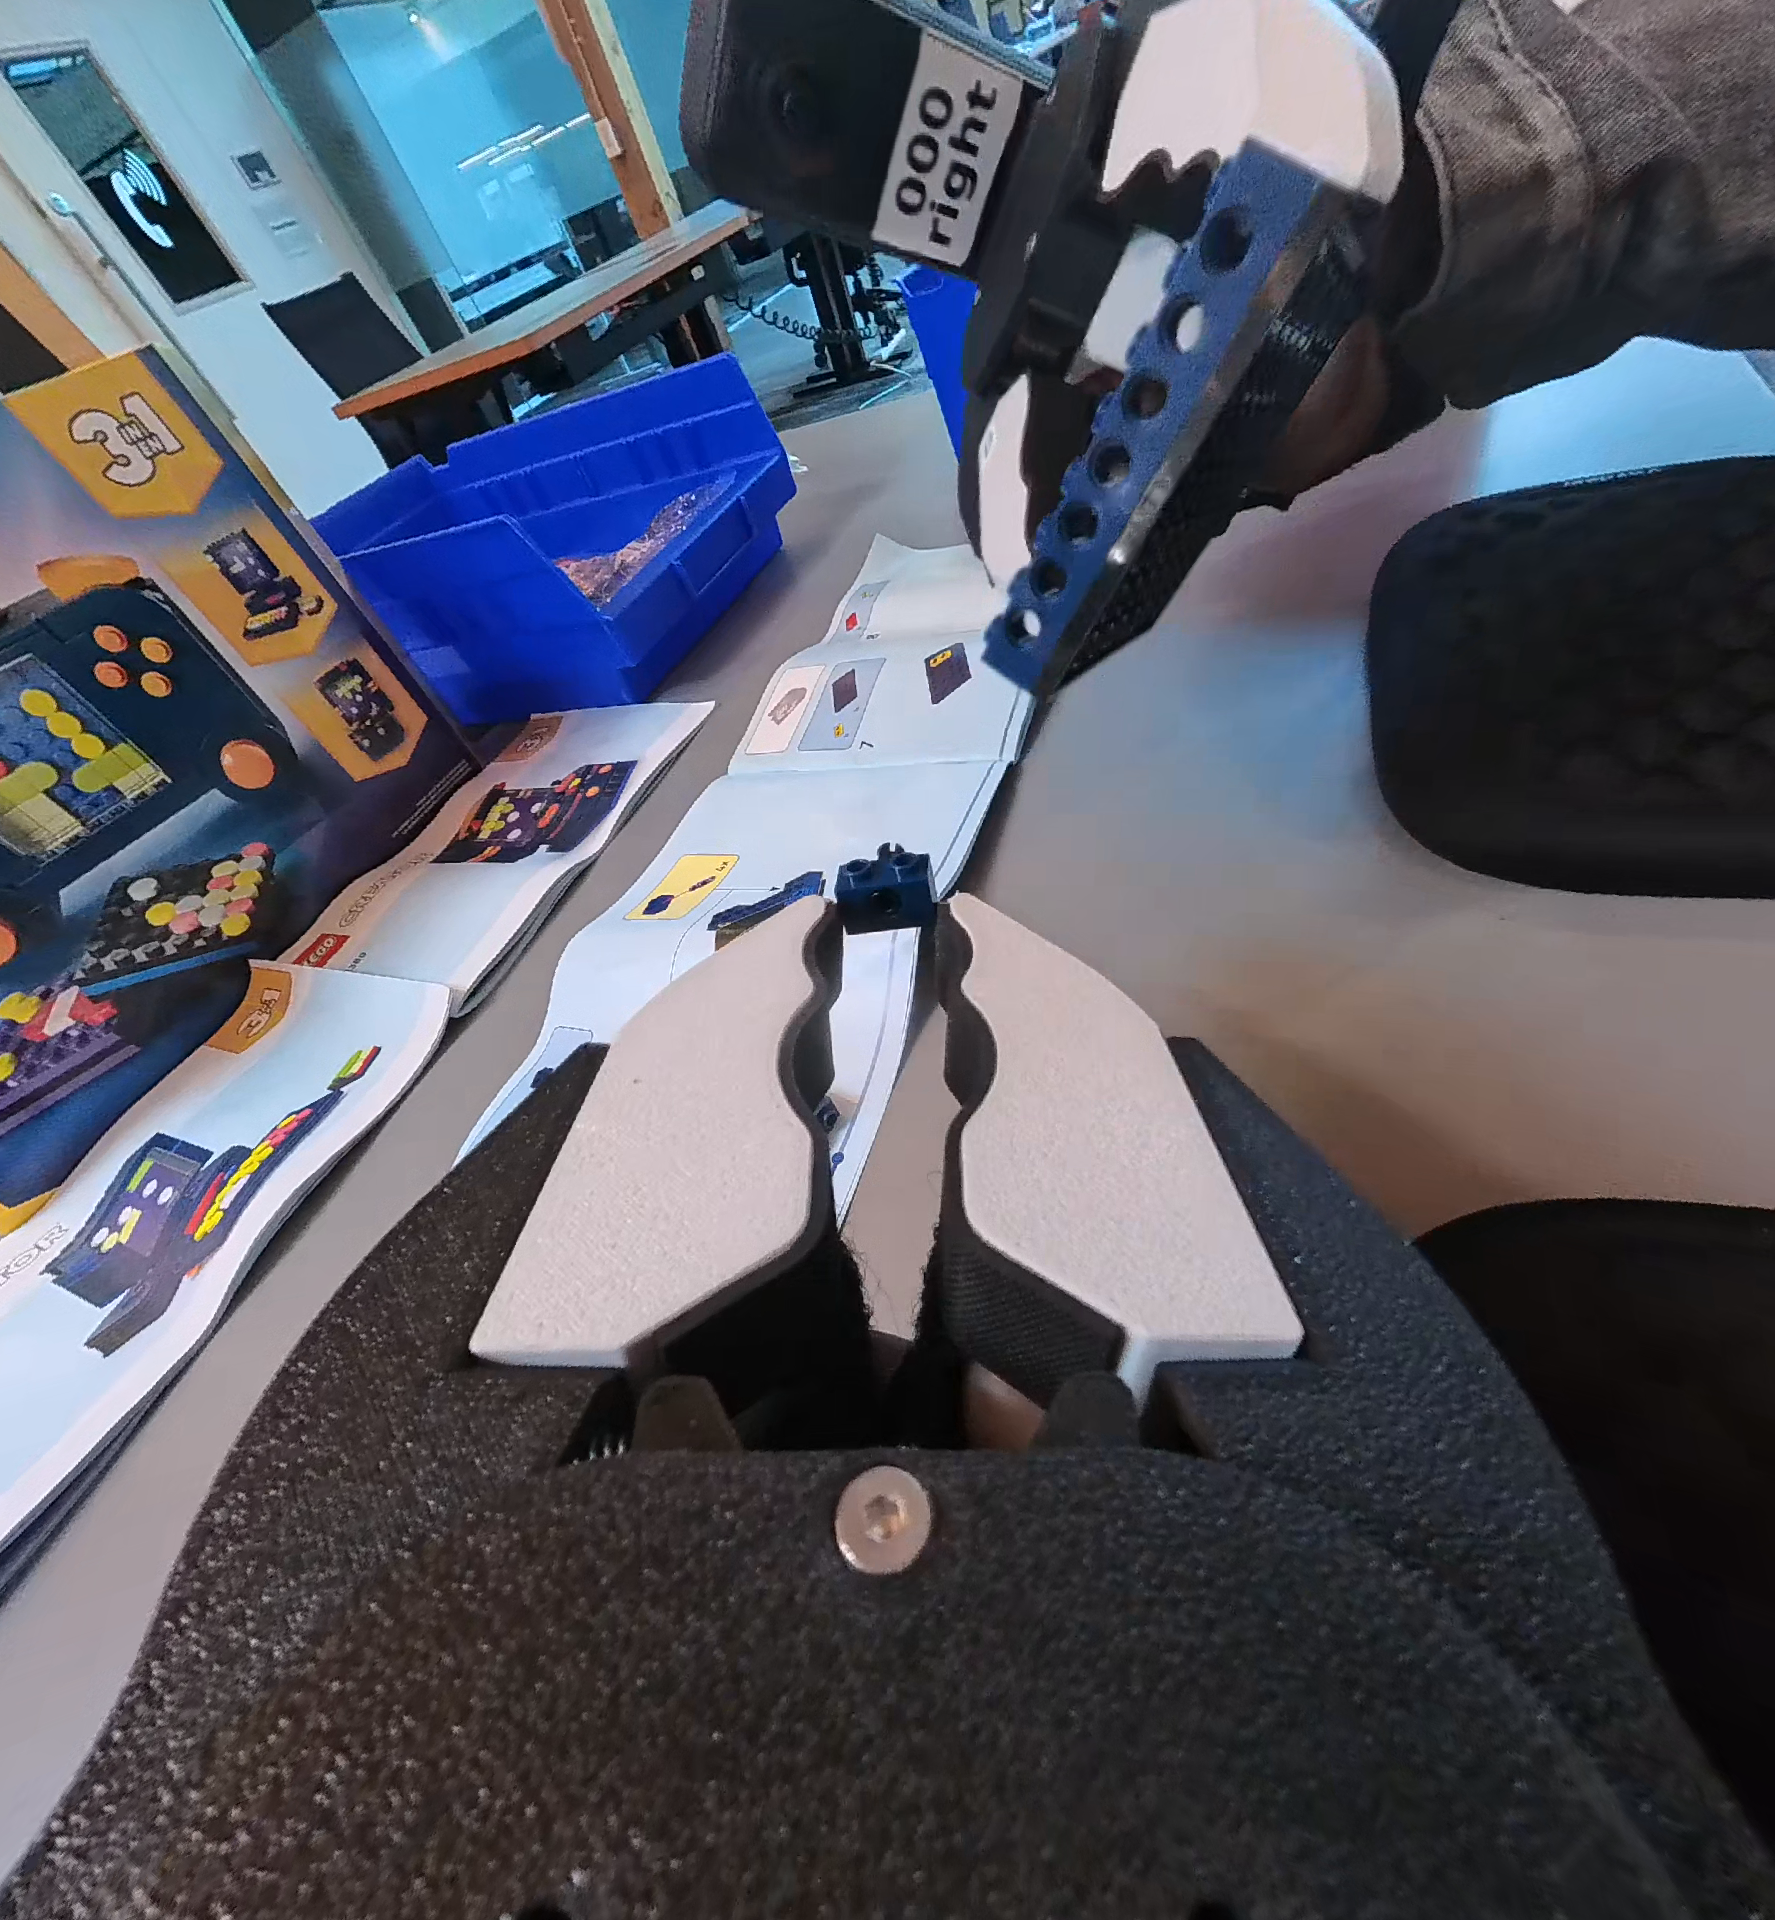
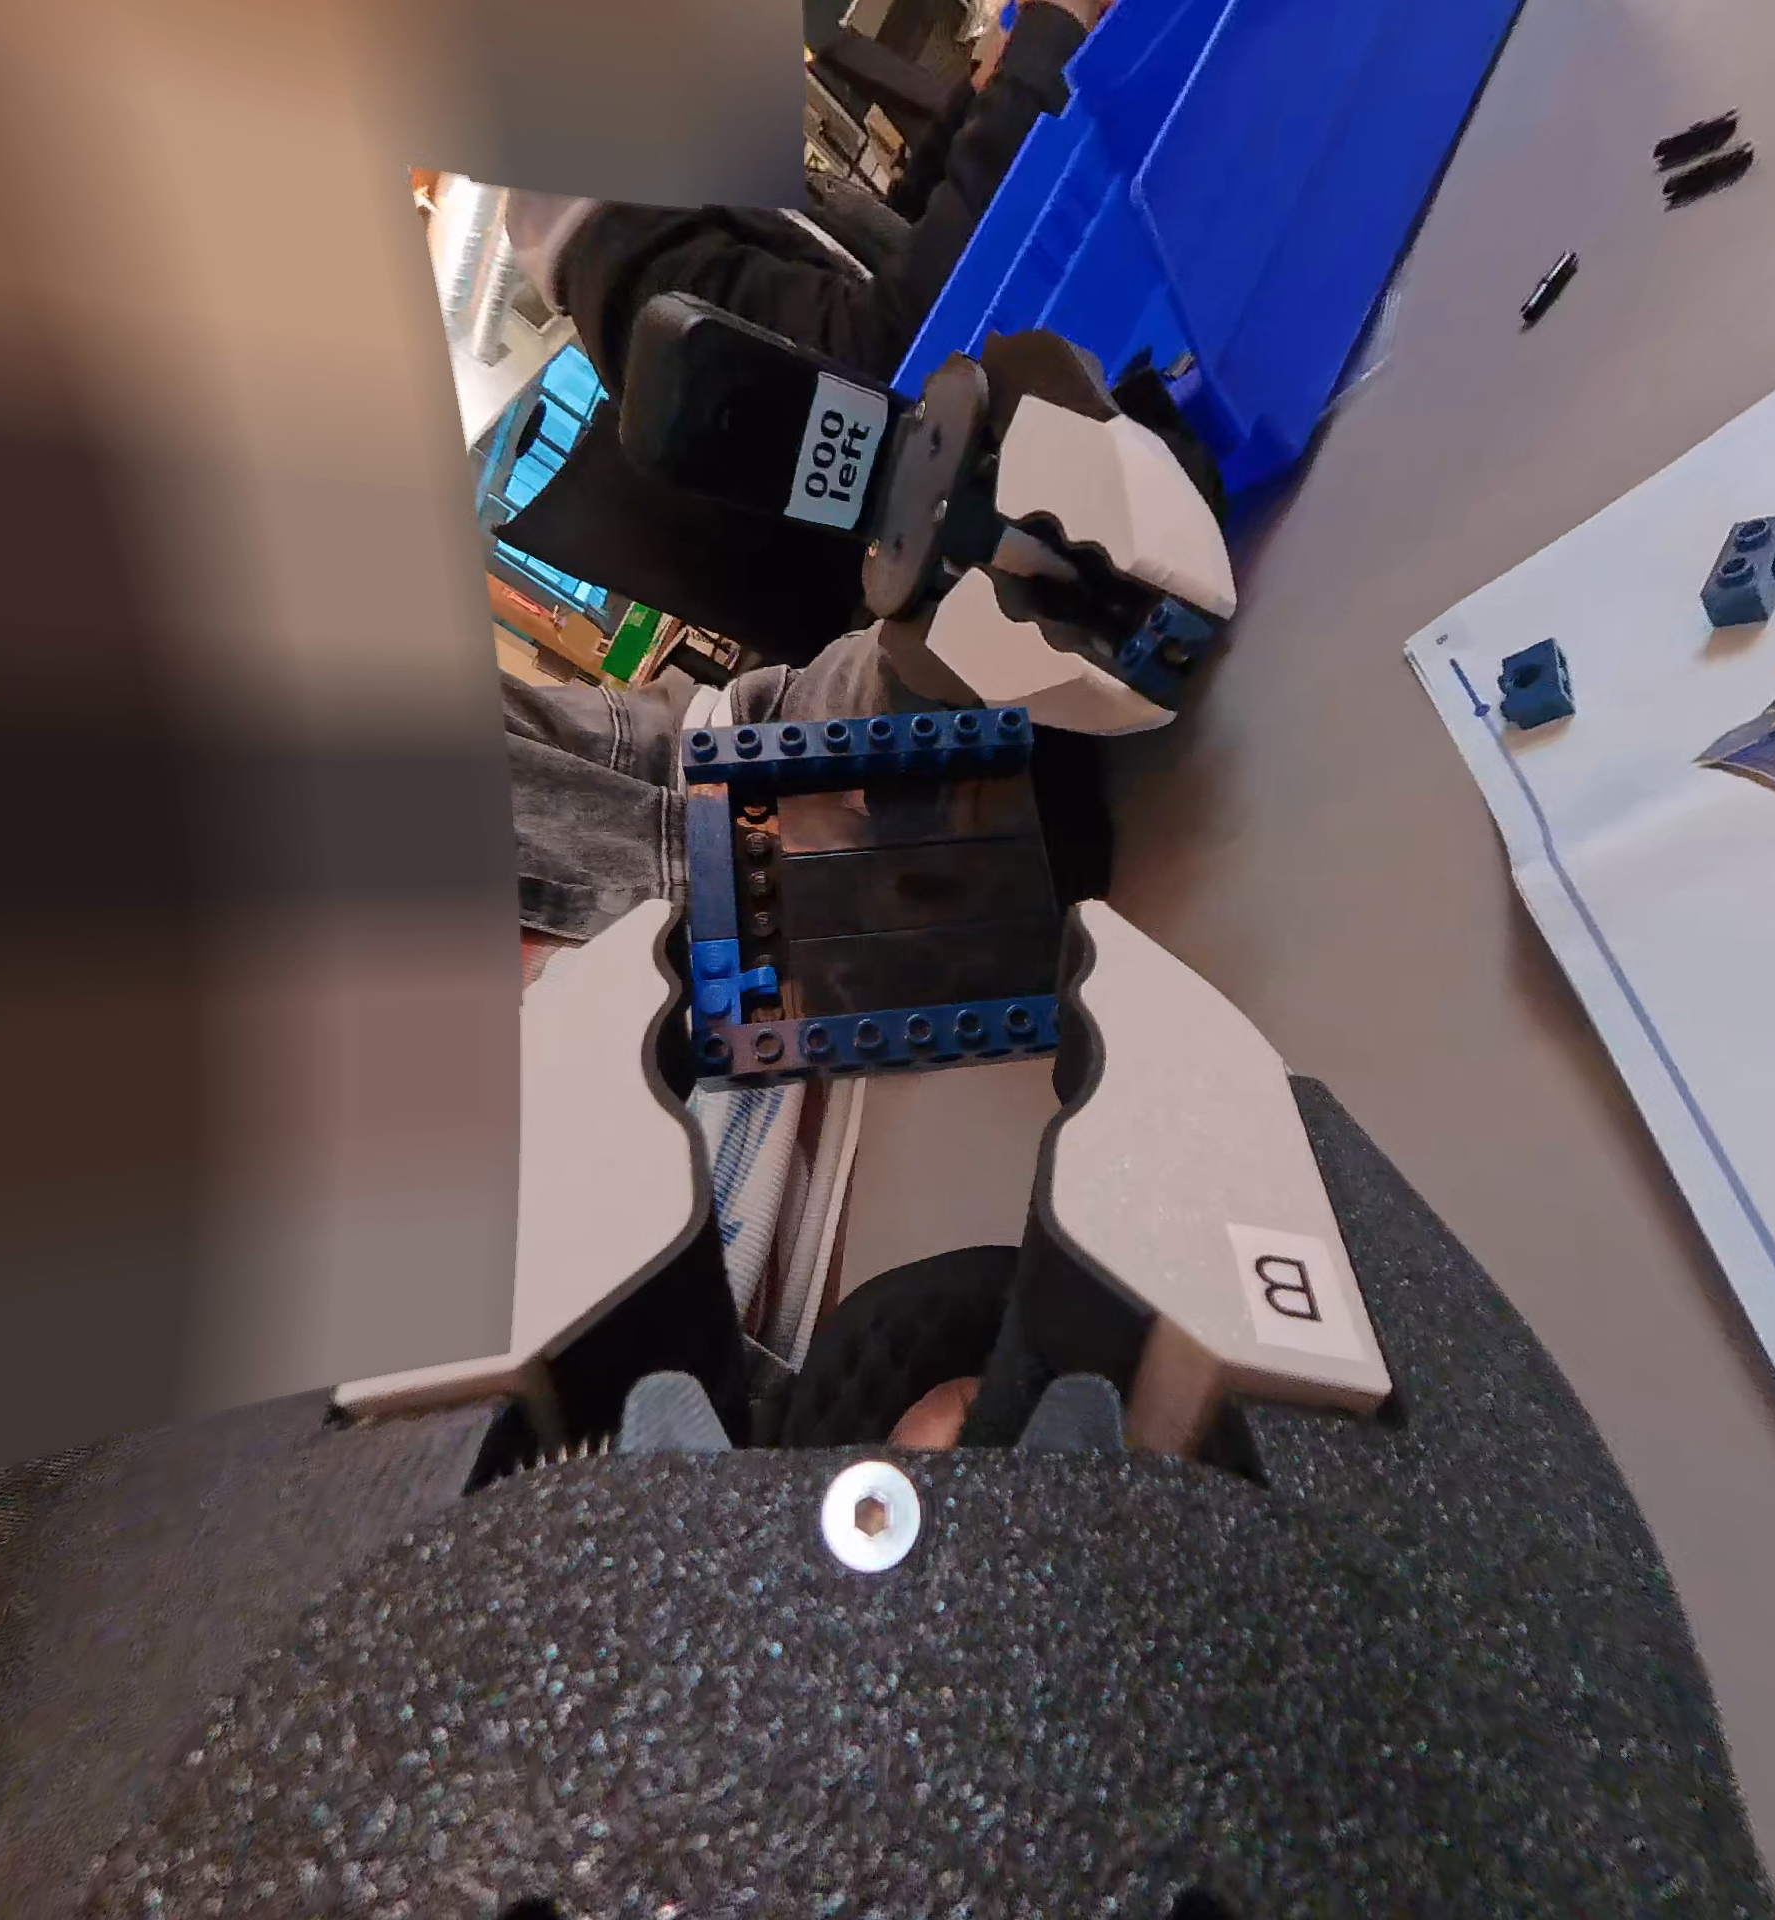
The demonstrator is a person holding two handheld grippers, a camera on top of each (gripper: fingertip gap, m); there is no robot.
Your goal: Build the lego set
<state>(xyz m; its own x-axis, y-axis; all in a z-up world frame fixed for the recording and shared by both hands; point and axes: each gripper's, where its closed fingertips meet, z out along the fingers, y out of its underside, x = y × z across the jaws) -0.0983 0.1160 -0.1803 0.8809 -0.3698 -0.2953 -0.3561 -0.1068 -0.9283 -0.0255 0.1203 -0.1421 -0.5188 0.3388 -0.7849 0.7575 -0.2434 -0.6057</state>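
Clamping a small dark-blue brick [image 1: 885,881], your left claw [image 1: 888,914] hovers above the open booklet [image 1: 841,821]. Your right claw [image 2: 867,997] pinches the studded frame [image 2: 867,883] above that booklet; any twist could likely loosen either grip.

Glass partitions [image 1: 467,156], wood-top desk [image 1: 550,322] behind, white door [image 1: 124,177] left.

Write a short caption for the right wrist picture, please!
Right gripper clamps a dark blue brick frame; left gripper pinches a small dark blue brick.
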